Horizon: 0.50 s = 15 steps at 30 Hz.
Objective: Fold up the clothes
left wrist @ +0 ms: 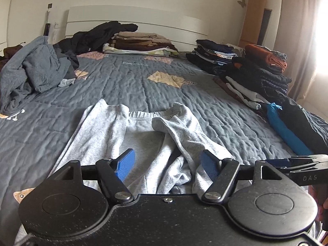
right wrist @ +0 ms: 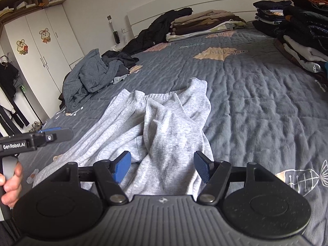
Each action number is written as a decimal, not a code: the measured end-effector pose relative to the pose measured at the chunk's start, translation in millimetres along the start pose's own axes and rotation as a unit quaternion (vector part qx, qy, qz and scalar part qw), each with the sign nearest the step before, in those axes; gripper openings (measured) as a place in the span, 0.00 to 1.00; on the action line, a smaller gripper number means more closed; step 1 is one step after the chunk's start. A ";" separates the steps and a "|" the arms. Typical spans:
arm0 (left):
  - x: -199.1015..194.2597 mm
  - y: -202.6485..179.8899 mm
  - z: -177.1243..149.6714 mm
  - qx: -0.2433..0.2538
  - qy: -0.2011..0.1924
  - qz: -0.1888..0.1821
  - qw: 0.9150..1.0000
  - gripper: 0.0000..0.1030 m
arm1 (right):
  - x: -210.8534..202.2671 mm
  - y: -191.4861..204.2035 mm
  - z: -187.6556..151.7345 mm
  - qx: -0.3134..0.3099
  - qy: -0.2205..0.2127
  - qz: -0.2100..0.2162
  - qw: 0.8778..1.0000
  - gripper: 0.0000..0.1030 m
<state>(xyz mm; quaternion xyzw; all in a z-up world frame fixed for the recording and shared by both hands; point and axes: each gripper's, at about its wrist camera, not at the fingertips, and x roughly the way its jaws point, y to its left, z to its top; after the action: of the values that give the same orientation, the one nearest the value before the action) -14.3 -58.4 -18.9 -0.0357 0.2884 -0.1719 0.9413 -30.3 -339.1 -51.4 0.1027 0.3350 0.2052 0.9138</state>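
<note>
Light grey sweatpants [left wrist: 143, 135] lie rumpled on the grey quilted bed [left wrist: 133, 82], legs doubled back toward the elastic waistband. My left gripper [left wrist: 167, 165] hovers open over the near end of the pants, with nothing between its blue pads [left wrist: 125, 167]. In the right wrist view the same grey sweatpants [right wrist: 164, 127] stretch away from me, and my right gripper [right wrist: 163, 166] is open above their near folds, holding nothing. The left gripper [right wrist: 55, 134] shows at the left edge there, held by a hand [right wrist: 10, 186]. The right gripper [left wrist: 297, 162] shows at the right edge of the left wrist view.
Unfolded grey and dark clothes [left wrist: 34, 69] are heaped at the bed's left side. Folded stacks sit by the headboard [left wrist: 141, 43] and along the right edge [left wrist: 256, 75]. A blue garment [left wrist: 285, 131] lies at the right. White wardrobe [right wrist: 39, 47] stands left of the bed.
</note>
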 end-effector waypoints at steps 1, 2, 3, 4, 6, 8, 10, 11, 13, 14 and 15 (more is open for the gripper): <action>0.1 -2.7 -1.7 -0.005 0.006 -0.013 1.000 0.67 | -2.2 0.8 -1.8 -0.004 0.003 -0.002 1.000 0.65; 0.2 -5.5 -3.5 -0.009 0.012 -0.027 1.000 0.66 | -4.3 1.5 -3.5 -0.008 0.007 -0.005 1.000 0.65; 0.2 -8.3 -5.3 -0.014 0.018 -0.041 0.999 0.66 | -6.7 2.0 -5.5 -0.011 0.010 -0.007 1.000 0.65; -1.3 -12.9 -8.3 -0.010 0.024 -0.054 0.998 0.64 | -9.5 1.6 -8.0 -0.012 0.014 -0.007 1.000 0.65; -5.9 -20.7 -21.0 -0.002 0.035 -0.073 0.997 0.64 | -15.3 -0.9 -13.7 -0.017 0.024 -0.002 1.000 0.65; -9.6 -25.9 -35.3 -0.001 0.047 -0.086 0.995 0.58 | -23.2 -3.9 -22.0 -0.028 0.034 0.002 0.999 0.65; -11.8 -29.4 -50.8 0.000 0.066 -0.096 0.993 0.54 | -29.6 -7.2 -29.9 -0.038 0.047 0.003 0.998 0.65; -13.4 -31.8 -59.7 0.002 0.075 -0.094 0.993 0.54 | -32.6 -7.9 -33.3 -0.040 0.048 0.002 0.998 0.65; -16.5 -38.0 -76.6 0.009 0.094 -0.096 0.991 0.53 | -38.5 -9.4 -40.3 -0.044 0.052 0.001 0.998 0.65; -18.0 -41.8 -84.3 0.016 0.103 -0.099 0.990 0.53 | -41.5 -10.1 -43.7 -0.046 0.054 0.000 0.997 0.65; -20.3 -45.6 -90.2 0.025 0.108 -0.099 0.989 0.53 | -44.5 -10.8 -47.2 -0.048 0.055 -0.001 0.997 0.65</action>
<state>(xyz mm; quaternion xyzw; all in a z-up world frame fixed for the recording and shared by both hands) -93.9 -91.3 -75.5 -0.0219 0.3786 -0.2738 0.8839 -88.6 -366.2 -65.1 0.0470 0.3749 0.2258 0.8979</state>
